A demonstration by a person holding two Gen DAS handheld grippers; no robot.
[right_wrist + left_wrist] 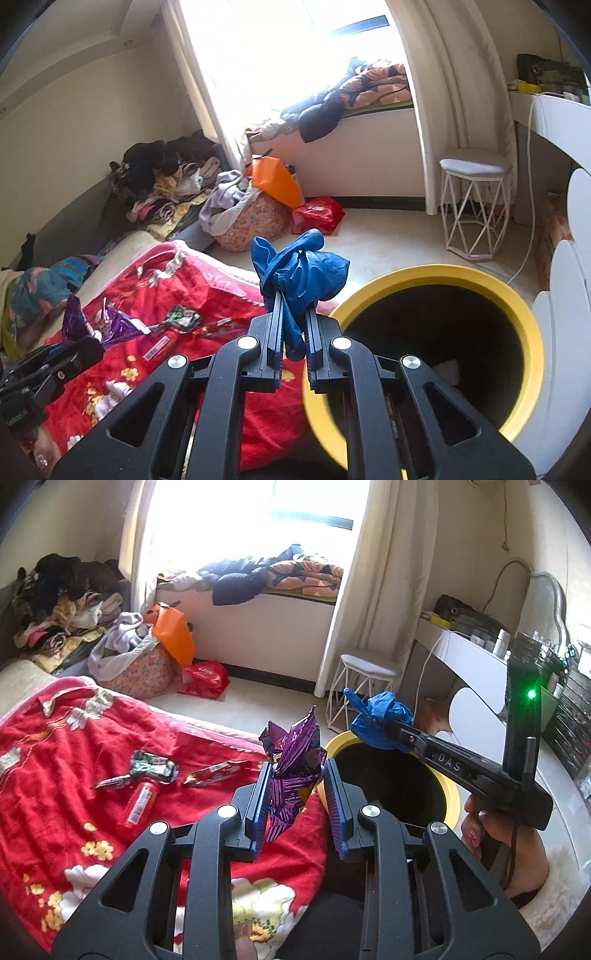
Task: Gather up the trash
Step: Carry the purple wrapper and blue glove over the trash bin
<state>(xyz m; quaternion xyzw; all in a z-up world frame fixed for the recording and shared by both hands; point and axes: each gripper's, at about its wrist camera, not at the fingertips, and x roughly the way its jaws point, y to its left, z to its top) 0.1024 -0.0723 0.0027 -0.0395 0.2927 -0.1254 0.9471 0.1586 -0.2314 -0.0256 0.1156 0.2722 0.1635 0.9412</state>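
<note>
The left gripper (297, 794) is clamped on a crumpled purple wrapper (293, 764), which sticks up between its blue fingers (258, 805) over the edge of the red blanket (74, 738). The right gripper (293, 332) is closed tight on a scrunched blue glove (299, 280), held near the rim of the yellow bin (532, 332), whose dark mouth opens just beside the bed. From the left side the glove hangs at the bin's far rim. More trash lies on the blanket: a green and white wrapper (153, 766), a red wrapper (214, 773) and a small tube (142, 803), close together. A white stool (474, 206) stands on the floor beyond the bin, near the curtain (380, 590).
</note>
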